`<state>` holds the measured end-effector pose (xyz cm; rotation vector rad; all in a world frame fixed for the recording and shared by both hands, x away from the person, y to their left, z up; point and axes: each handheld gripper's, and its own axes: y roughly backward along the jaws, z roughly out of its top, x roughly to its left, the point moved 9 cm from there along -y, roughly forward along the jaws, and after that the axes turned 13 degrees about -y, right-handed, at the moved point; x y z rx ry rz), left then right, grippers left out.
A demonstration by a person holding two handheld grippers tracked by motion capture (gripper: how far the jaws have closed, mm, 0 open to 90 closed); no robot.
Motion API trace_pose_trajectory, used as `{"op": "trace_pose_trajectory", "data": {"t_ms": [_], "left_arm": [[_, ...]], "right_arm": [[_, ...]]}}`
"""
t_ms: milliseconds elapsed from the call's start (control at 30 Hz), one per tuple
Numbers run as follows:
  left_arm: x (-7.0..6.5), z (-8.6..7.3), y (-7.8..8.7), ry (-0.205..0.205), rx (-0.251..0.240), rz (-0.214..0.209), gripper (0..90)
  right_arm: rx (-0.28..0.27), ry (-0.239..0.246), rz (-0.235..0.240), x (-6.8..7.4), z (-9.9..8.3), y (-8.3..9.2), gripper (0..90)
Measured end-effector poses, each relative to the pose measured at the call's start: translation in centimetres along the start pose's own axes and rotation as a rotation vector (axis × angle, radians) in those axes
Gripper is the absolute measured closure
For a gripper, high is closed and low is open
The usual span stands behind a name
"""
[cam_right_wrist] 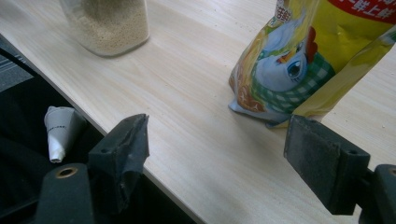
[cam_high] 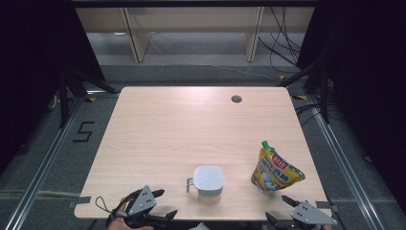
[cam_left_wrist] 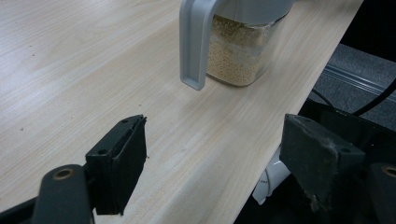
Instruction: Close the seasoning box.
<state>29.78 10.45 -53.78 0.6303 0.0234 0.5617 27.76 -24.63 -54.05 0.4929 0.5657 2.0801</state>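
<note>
The lidded jar of grains (cam_high: 208,180) stood ahead of the left tongs (cam_high: 163,203), the yellow spouted pouch (cam_high: 275,170) ahead of the right tongs (cam_high: 279,207); both tongs gaped wide and empty at the counter (cam_high: 191,124) edge. A careless approach could likely topple the soft pouch.

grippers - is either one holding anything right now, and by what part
Nothing is held. The left gripper and right gripper are both open, short of the jar and pouch.

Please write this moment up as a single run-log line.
left gripper: open, facing jar handle | right gripper: open, near yellow pouch | both items upright on table, untouched
</note>
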Motion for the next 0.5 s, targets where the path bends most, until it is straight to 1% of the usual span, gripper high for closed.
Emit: {"op": "trace_pose_trajectory", "data": {"t_ms": [167,233,267,300,367,433,467,500], "left_arm": [[0.01,0.02,0.02,0.000,-0.001,-0.002,22.2],[0.12,0.11,0.01,-0.023,-0.007,-0.007,22.2],[-0.05,0.08,-0.02,0.006,-0.007,-0.005,22.2],[0.03,0.01,0.00,0.000,0.000,-0.003,22.2],[-0.02,0.07,-0.03,0.006,-0.008,-0.001,22.2],[0.06,0.08,0.00,-0.001,-0.005,-0.006,22.2],[0.07,0.08,0.00,0.002,-0.005,-0.005,22.2],[0.08,0.15,-0.10,0.005,-0.018,-0.004,22.1]], "right_arm": [[0.000,0.000,0.000,0.00,0.00,0.00,22.8],[0.000,0.000,-0.001,0.00,0.01,0.00,22.8],[0.000,-0.001,-0.001,0.00,0.00,-0.01,22.8],[-0.001,-0.003,0.001,0.03,0.01,-0.02,22.7],[0.000,-0.006,0.000,0.02,0.00,-0.02,22.7],[0.000,-0.006,0.000,0.01,0.00,0.01,22.7],[-0.003,-0.002,-0.008,-0.10,0.04,0.04,22.7],[-0.015,0.006,-0.012,-0.21,0.15,0.01,22.7]]}}
